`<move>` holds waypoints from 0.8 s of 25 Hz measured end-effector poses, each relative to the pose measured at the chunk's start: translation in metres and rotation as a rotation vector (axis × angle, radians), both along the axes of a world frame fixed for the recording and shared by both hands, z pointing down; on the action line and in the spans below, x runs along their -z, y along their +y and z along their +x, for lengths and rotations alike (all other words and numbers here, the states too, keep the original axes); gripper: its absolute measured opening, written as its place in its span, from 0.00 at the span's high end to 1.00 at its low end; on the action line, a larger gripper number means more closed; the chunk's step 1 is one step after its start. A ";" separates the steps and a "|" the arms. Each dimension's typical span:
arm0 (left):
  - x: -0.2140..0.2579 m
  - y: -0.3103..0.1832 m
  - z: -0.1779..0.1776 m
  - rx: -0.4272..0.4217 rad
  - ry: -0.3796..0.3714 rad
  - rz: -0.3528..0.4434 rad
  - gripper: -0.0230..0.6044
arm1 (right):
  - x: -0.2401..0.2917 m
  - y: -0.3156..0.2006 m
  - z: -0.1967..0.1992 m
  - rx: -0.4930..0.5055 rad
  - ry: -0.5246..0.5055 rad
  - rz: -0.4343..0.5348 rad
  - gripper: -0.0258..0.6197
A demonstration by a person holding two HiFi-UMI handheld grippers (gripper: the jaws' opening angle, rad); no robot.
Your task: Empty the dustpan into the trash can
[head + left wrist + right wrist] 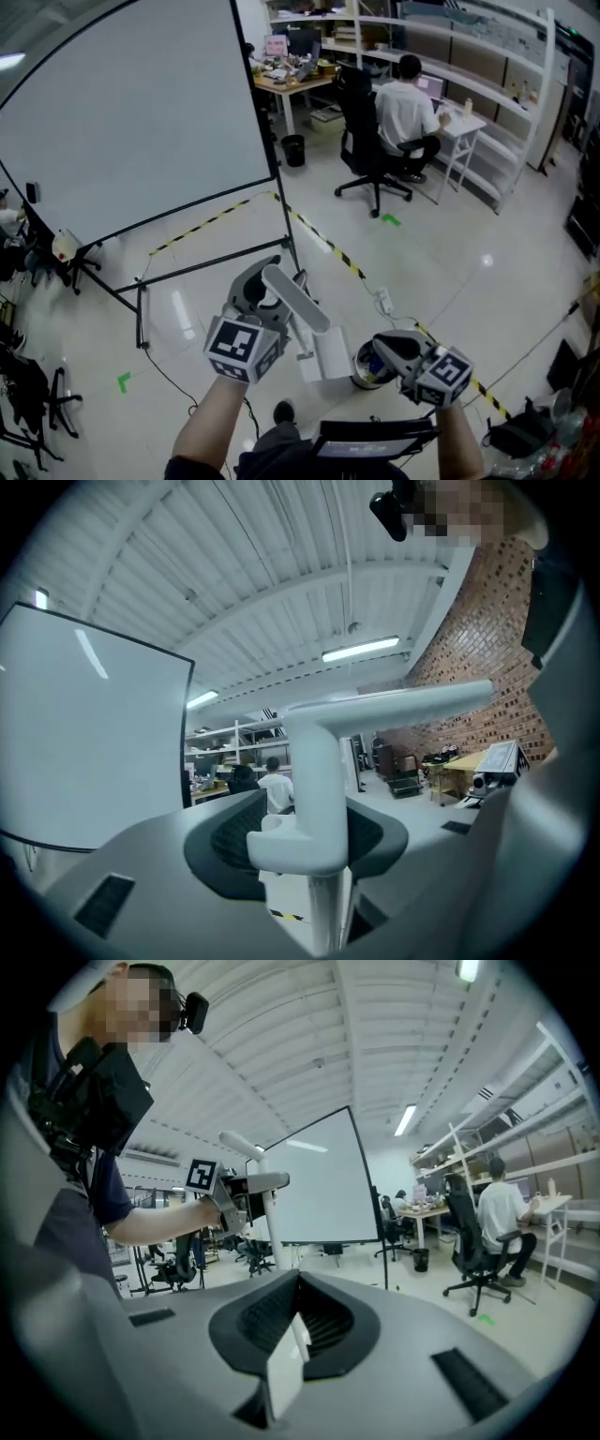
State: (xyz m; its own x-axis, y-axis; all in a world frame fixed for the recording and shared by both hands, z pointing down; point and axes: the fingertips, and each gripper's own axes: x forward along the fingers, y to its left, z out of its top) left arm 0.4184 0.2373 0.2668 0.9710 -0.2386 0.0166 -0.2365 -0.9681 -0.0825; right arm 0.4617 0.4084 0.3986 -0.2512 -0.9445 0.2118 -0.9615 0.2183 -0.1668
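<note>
Nearest, forearms reaching in from the bottom edge, one pair of tongs in each hand. At the left, left tongs [270, 292] clamped on the long white handle [305, 307] of the dustpan [323, 358]; in the left gripper view, jaws closed against the handle's upright part, its crossbar running off to the right above. At the right, right tongs [380, 354] pointing in toward the pan, jaws closed on a thin white edge [284, 1372], apparently the pan's wall. Dustpan carried between the two, handle slanting up and to the left. Just beside the pan and right against the right tongs in the head view, the trash can [360, 375]: small, round, standing on the pale floor [450, 253]. Beyond, a strip of yellow-and-black tape [323, 242] across that floor. Farther left, a large white board [131, 112] on a black stand. At the back, a person [405, 112] seated in a black office chair [366, 150] at a white bench [464, 127], with shelves [487, 56] behind.
</note>
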 end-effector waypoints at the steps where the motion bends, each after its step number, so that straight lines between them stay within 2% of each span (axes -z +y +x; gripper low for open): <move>1: 0.001 -0.009 -0.010 0.020 0.005 -0.004 0.66 | 0.001 -0.008 -0.006 0.017 0.007 -0.002 0.94; 7: -0.004 -0.063 -0.068 0.093 0.031 -0.017 0.66 | 0.008 -0.061 -0.043 0.081 0.059 -0.005 0.94; 13: -0.015 -0.104 -0.102 0.090 0.043 -0.033 0.66 | 0.008 -0.106 -0.078 0.097 0.122 -0.068 0.94; 20: -0.022 -0.158 -0.146 0.076 0.047 -0.057 0.66 | 0.017 -0.177 -0.128 0.128 0.150 -0.055 0.94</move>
